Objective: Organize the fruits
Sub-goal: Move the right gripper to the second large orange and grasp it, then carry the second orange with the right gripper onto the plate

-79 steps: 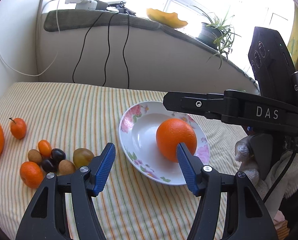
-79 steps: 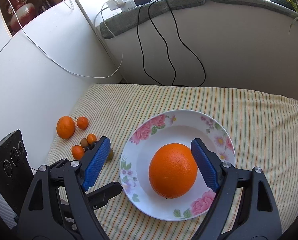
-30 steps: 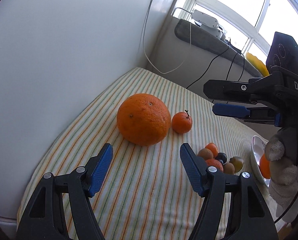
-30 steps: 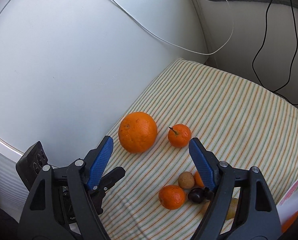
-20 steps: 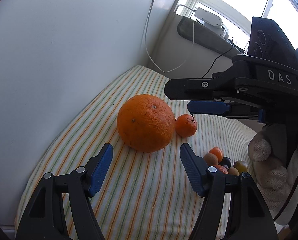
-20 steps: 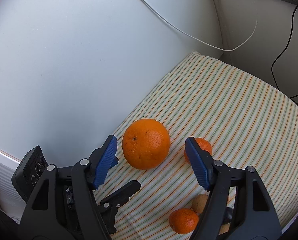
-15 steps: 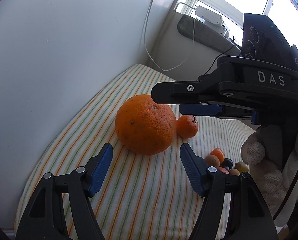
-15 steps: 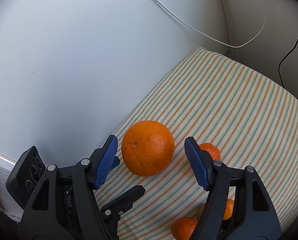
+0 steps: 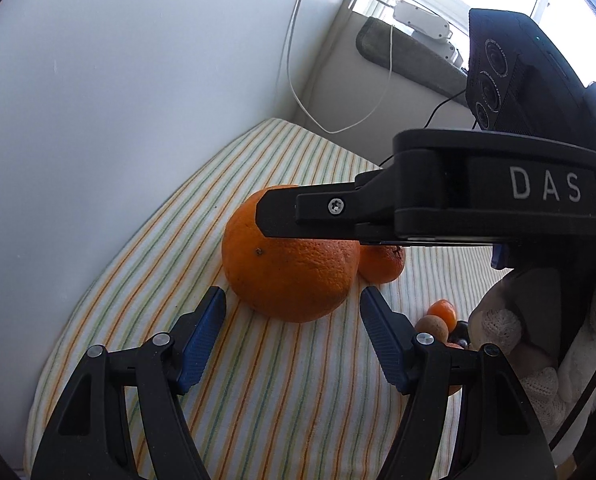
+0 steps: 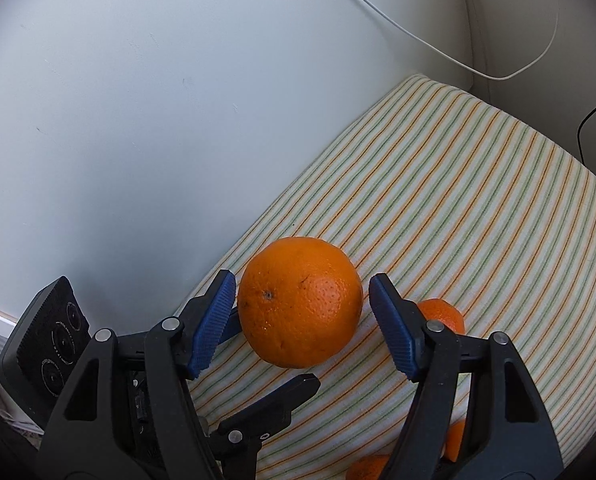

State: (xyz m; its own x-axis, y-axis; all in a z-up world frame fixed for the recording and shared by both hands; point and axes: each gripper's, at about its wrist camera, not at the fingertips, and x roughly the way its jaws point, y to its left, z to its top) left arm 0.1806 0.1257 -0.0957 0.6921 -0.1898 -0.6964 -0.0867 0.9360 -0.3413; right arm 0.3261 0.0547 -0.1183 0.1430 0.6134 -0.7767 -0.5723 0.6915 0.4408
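Orange and pebbled, the large orange [image 9: 290, 272] is sitting on the striped cloth [image 9: 258, 392] near the worktop's left edge, close to the white wall [image 9: 118, 80], as we are looking along the left tongs [image 9: 292, 336]. Their blue pads are standing apart, short of the fruit and touching nothing. A small tangerine [image 9: 383, 266] is lying just beside the orange on its right. Farther right, toward the near edge, a cluster of small fruits [image 9: 437, 320] is showing partly behind the right-hand pad. The right tongs' black body [image 9: 437, 208] is reaching across above the orange, and a gloved hand [image 9: 509, 344] is gripping its handle.

Through the right wrist camera, we are seeing the right tongs [image 10: 298, 314] straddling the same orange [image 10: 299, 300]. The jaws are standing apart: the left pad is sitting just beside the skin, and we cannot tell whether it is touching; the right pad is showing a narrow gap. The tangerine [image 10: 441, 314] is peeking out behind the right pad. One finger of the left tongs [image 10: 270, 408] is pointing in from below, just short of the orange.
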